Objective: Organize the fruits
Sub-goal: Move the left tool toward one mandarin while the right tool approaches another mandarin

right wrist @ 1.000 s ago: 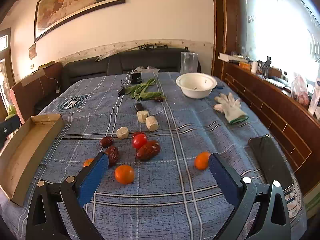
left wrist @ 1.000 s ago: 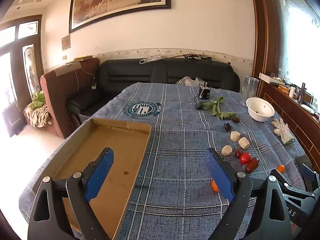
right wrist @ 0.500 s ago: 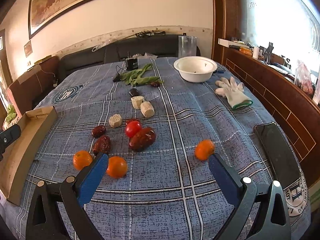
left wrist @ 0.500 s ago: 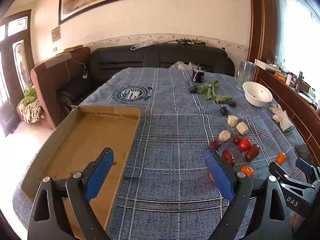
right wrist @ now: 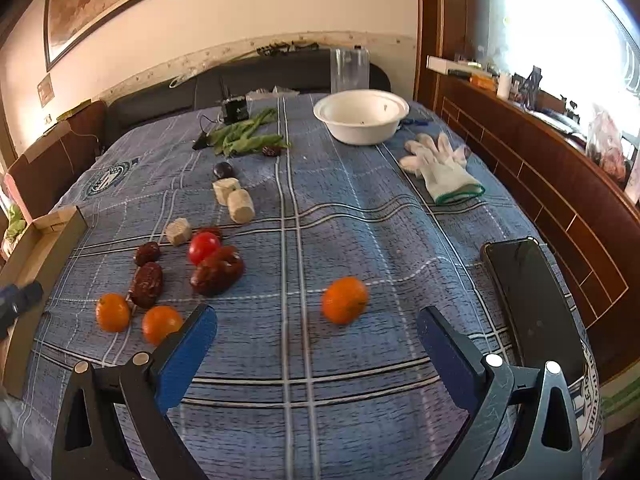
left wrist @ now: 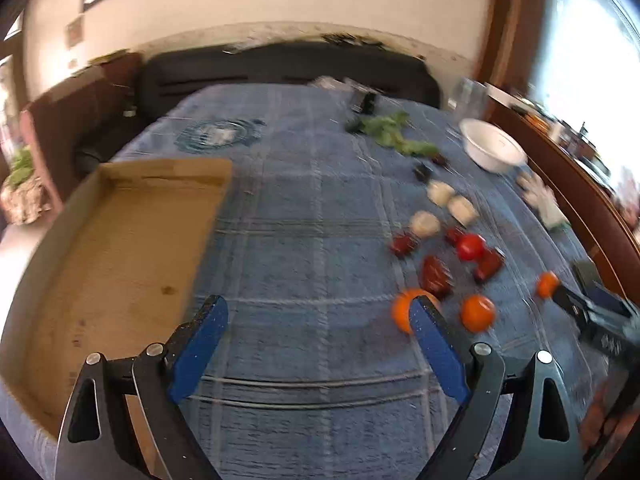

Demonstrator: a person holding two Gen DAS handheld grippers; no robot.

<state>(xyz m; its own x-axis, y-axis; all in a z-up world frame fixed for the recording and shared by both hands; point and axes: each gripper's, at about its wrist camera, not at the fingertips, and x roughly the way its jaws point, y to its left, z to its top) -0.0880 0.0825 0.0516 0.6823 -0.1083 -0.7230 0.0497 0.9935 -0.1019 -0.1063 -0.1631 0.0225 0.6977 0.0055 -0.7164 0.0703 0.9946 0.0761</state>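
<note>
Shallow cardboard tray [left wrist: 120, 248] at table's left edge, left gripper [left wrist: 316, 332] spread wide and holding nothing beside it, two oranges [right wrist: 113, 312] near dates [right wrist: 146, 278] and tomato [right wrist: 204, 242], lone orange [right wrist: 345, 299] just ahead of right gripper [right wrist: 316, 334], likewise agape, phone [right wrist: 532, 292] far right.

A table covered with a blue plaid cloth [right wrist: 360, 216] carries three oranges: one alone [right wrist: 345, 300] and two side by side [right wrist: 113, 312] [right wrist: 161, 324]. Near the pair lie dark red dates [right wrist: 146, 279], a red tomato [right wrist: 204, 247] and pale cut chunks [right wrist: 240, 211]. Farther back sit green leaves [right wrist: 244, 136], a white bowl [right wrist: 361, 121], a white glove [right wrist: 440, 168] and a black phone [right wrist: 532, 300]. A shallow cardboard box [left wrist: 116, 264] lies at the left edge.
</note>
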